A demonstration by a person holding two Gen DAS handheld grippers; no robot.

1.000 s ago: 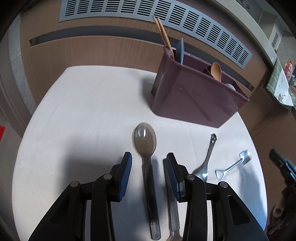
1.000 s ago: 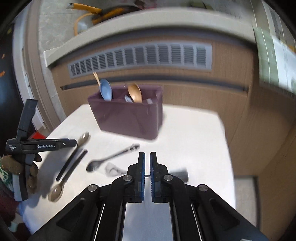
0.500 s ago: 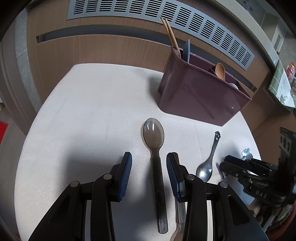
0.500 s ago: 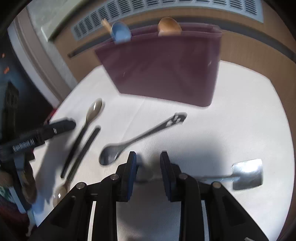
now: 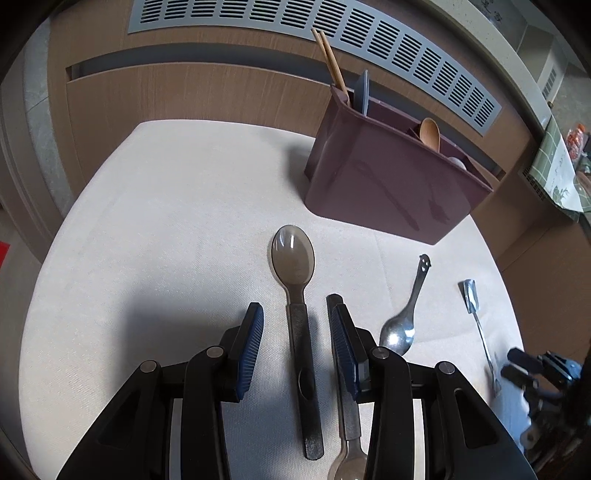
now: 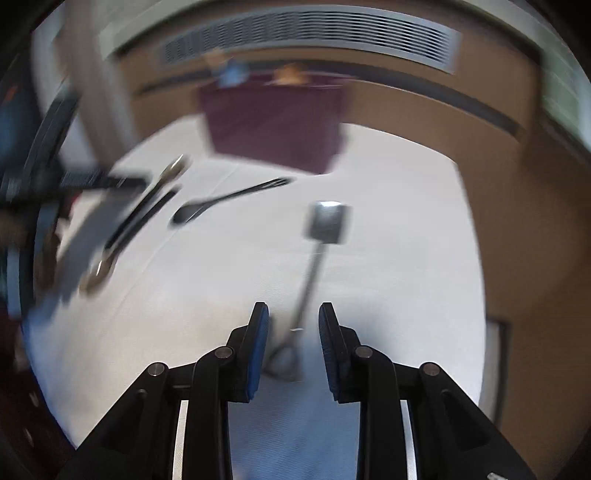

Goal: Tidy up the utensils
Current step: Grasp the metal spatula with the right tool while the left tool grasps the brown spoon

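Observation:
My left gripper (image 5: pixel 295 314) is open just above the white table, its blue pads on either side of a brown translucent spoon (image 5: pixel 293 254) without touching it. A second dark-handled utensil (image 5: pixel 351 424) lies under its right finger. A steel spoon (image 5: pixel 406 317) and a shovel-shaped steel spoon (image 5: pixel 471 295) lie further right. In the blurred right wrist view, my right gripper (image 6: pixel 292 314) is opening. The shovel spoon (image 6: pixel 327 221) has its handle end between the pads, which do not press on it. The maroon caddy (image 5: pixel 388 184) (image 6: pixel 273 122) stands at the back.
The caddy holds chopsticks (image 5: pixel 330 62), a blue spoon (image 5: pixel 364 92) and a wooden spoon (image 5: pixel 430 133). A wood-panelled wall with a grey vent grille (image 5: pixel 332 33) rises behind the table. The table edge (image 6: pixel 476 258) drops off close on the right.
My right gripper went from shut to open, dropped toward the table and swung onto the shovel spoon's handle. The left gripper has stayed over the brown spoon.

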